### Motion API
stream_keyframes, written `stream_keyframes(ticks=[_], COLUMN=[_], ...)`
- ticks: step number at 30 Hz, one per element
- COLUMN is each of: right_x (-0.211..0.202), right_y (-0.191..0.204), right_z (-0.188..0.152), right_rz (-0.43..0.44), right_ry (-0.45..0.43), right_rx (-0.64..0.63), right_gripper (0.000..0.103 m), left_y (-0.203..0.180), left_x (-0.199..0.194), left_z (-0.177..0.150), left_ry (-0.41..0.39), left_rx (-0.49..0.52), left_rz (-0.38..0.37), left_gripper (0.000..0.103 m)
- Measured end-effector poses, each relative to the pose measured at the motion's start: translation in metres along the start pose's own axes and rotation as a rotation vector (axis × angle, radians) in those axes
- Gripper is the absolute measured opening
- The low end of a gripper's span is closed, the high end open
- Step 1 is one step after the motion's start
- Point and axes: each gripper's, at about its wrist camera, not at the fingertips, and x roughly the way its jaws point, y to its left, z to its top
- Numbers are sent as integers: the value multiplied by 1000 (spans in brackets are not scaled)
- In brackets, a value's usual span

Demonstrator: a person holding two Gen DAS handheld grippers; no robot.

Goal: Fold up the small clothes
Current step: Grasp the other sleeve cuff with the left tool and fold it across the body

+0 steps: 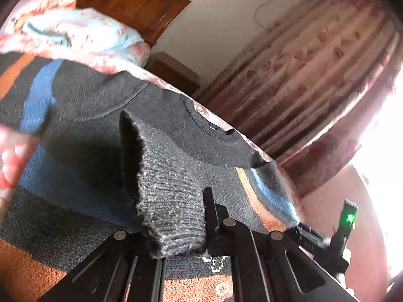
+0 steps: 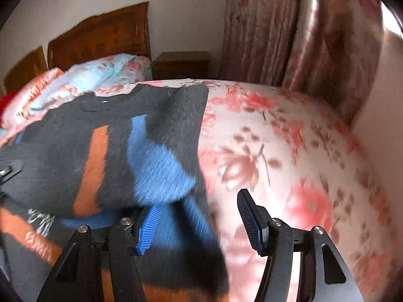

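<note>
The dark striped sweater lies on the floral bedspread, its cuff pinched in the left gripper, while the right gripper gapes wide beside its edge.

No legible text — sweater lettering unreadable

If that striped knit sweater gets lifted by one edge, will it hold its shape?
Probably not: the sweater edge pinched in the left gripper already droops in a soft fold. Its thick knit looks grippy, unlikely to slip. The right gripper stands open.
</note>
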Motion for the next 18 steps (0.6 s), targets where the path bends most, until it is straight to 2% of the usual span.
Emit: stream_keyframes(ticks=[5,8,11,18], right_x=[3,4,6,8], right_y=[-25,-40,-41,-40], right_z=[-3,-6,-6,-5], right_rz=[-26,-2,17,14], right_ry=[-27,-19,-1,13], right_rx=[141,222,234,223], right_gripper=[103,103,103,103], left_y=[-1,-3,-7,-11], left_x=[9,18,22,25], left_z=[1,0,-2,-1], left_ry=[32,58,67,58], left_rx=[-16,-1,28,20], left_rz=[50,96,134,159], left_gripper=[7,7,7,7])
